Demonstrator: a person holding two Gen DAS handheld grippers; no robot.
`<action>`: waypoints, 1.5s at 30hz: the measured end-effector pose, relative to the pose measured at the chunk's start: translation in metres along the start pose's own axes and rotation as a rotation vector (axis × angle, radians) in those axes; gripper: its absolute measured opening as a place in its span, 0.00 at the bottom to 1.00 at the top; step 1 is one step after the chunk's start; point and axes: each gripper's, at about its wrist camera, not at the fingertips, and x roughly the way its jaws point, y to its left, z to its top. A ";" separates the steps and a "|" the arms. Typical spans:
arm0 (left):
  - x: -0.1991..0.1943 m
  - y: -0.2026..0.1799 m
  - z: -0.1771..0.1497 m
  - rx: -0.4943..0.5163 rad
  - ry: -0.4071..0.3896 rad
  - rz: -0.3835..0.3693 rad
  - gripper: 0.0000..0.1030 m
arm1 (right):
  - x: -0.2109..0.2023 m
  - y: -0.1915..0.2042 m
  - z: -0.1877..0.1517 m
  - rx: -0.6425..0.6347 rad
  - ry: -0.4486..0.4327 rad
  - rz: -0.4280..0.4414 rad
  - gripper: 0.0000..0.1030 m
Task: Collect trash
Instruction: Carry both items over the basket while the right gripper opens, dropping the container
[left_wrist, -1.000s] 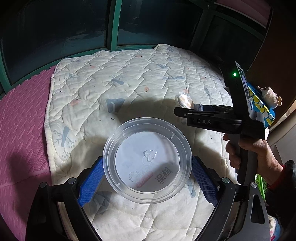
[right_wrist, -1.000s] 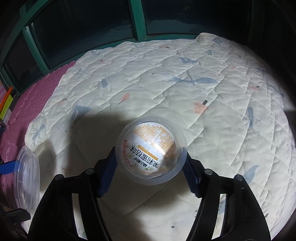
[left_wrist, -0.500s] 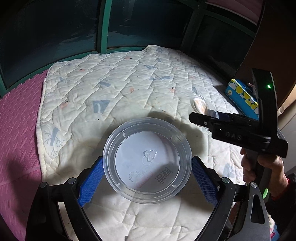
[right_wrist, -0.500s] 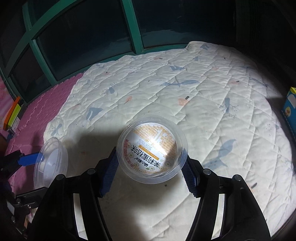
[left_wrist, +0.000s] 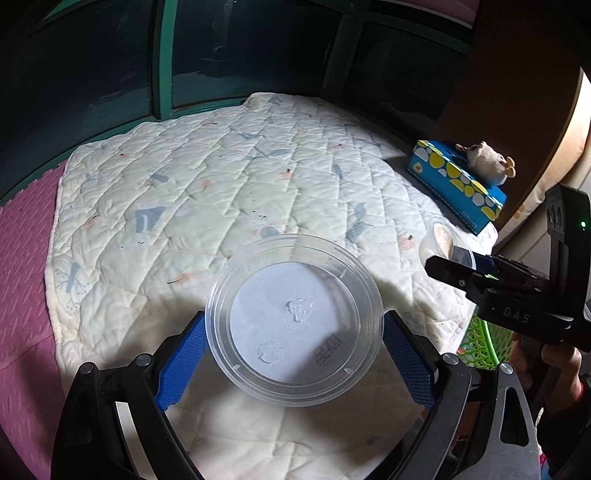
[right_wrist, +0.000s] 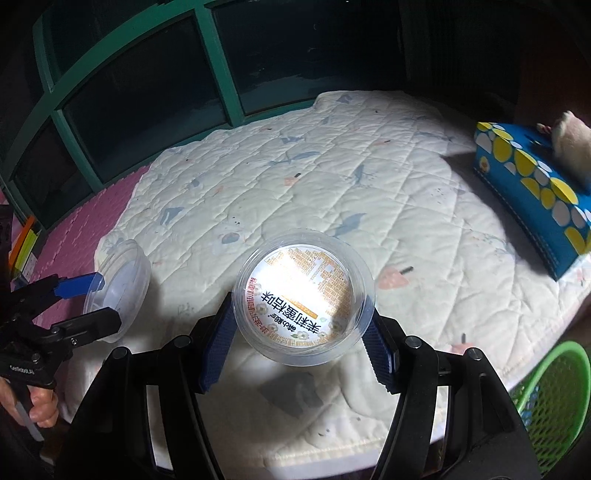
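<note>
The left hand-held gripper (left_wrist: 293, 354) is clamped on a round clear plastic lid (left_wrist: 293, 325), its blue pads pressing the rim on both sides, held in the air above the near edge of the cream quilted mat (left_wrist: 221, 192). The right hand-held gripper (right_wrist: 301, 334) grips a round clear plastic cup with an orange printed label (right_wrist: 303, 295) the same way, also above the mat's near edge. A green mesh basket (right_wrist: 554, 398) stands off the mat's near right corner; a blue spotted box (right_wrist: 532, 184) lies along its right edge.
</note>
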 end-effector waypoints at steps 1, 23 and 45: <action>0.000 -0.006 0.000 0.006 0.001 -0.005 0.87 | -0.006 -0.005 -0.004 0.009 -0.004 -0.008 0.62; 0.037 -0.158 -0.006 0.228 0.078 -0.174 0.87 | -0.121 -0.160 -0.103 0.303 -0.060 -0.281 0.62; 0.065 -0.242 -0.010 0.364 0.151 -0.219 0.87 | -0.124 -0.282 -0.170 0.524 0.018 -0.450 0.63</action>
